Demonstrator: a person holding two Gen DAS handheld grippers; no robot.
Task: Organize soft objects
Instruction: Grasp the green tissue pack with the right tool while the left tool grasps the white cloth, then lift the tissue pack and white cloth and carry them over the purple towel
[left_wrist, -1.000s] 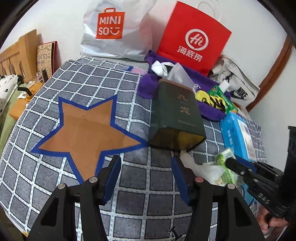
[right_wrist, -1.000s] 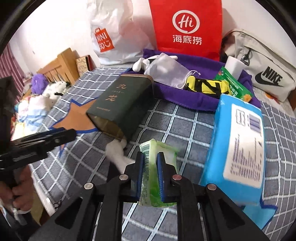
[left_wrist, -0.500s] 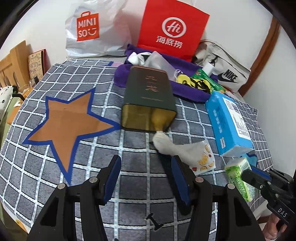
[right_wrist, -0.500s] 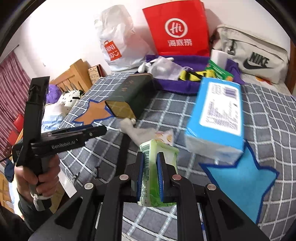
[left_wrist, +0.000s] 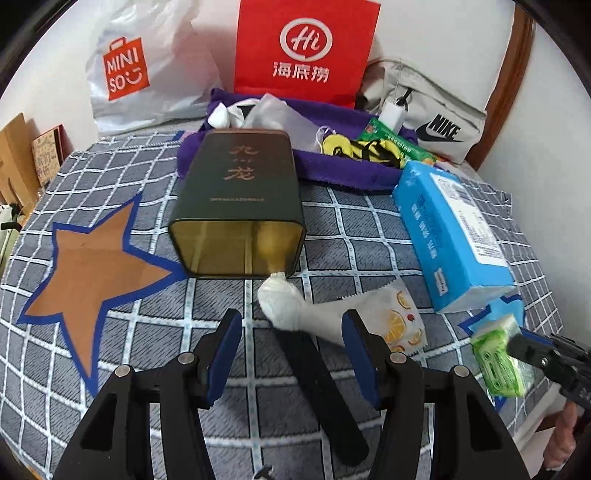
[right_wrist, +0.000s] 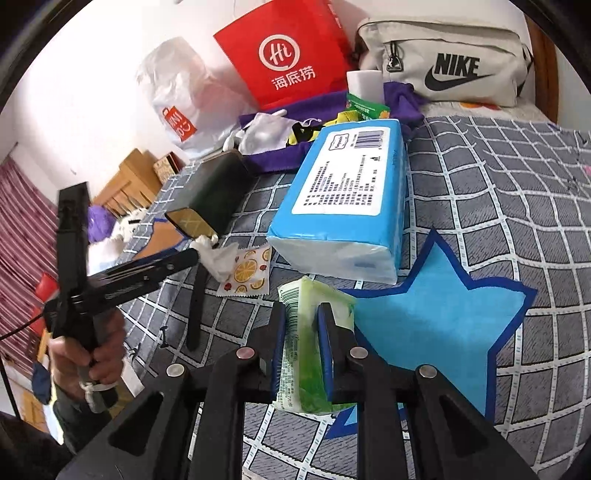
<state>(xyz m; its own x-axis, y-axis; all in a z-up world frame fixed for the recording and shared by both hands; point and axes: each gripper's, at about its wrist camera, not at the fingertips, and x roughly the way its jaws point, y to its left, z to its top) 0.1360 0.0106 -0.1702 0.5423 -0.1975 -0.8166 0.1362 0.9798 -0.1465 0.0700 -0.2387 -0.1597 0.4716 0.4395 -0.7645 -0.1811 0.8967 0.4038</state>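
Carried rightward since the earlier frames, the green tissue pack (right_wrist: 314, 343) now hangs over the blue star (right_wrist: 436, 317), lower right in the right wrist view. Lower left there, the left gripper (left_wrist: 291, 332) stands half open and empty above a white cloth (left_wrist: 295, 310) spilling from the dark tin (left_wrist: 236, 195). At centre bottom, the right gripper (right_wrist: 301, 343) clasps the pack, its jaws having just eased apart slightly. Releasing well likely means lowering onto the star before opening fully.
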